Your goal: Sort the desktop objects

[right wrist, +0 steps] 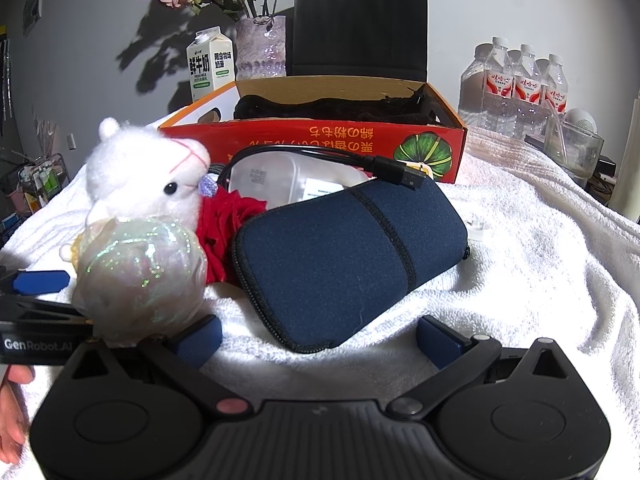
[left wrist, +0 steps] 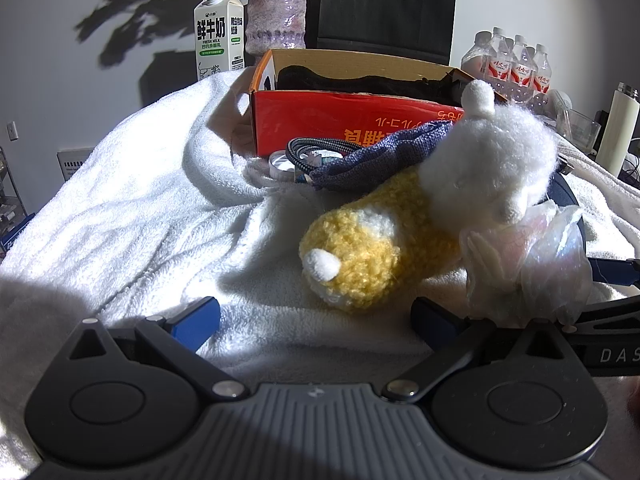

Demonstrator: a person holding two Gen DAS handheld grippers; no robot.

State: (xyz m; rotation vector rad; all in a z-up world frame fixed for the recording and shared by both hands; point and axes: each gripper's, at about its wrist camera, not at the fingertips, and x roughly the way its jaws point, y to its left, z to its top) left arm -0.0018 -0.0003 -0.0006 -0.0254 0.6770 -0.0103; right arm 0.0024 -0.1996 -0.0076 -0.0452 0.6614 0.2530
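A white-headed plush alpaca [right wrist: 148, 176] with a yellow body lies on its side on the towel-draped table, beside a navy zip pouch [right wrist: 348, 256], a red fabric rose [right wrist: 228, 220], a black USB cable [right wrist: 384, 170] and an iridescent wrapped bundle [right wrist: 140, 284].

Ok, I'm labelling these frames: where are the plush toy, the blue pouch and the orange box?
plush toy [left wrist: 372, 252]: left wrist view, yellow body.
blue pouch [right wrist: 340, 256]: right wrist view, middle of its top face.
orange box [right wrist: 320, 136]: right wrist view, front wall.

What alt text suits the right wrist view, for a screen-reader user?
An open gripper hovers over a navy zippered fabric pouch on a white towel, with a white plush alpaca beside it and an orange cardboard box behind.
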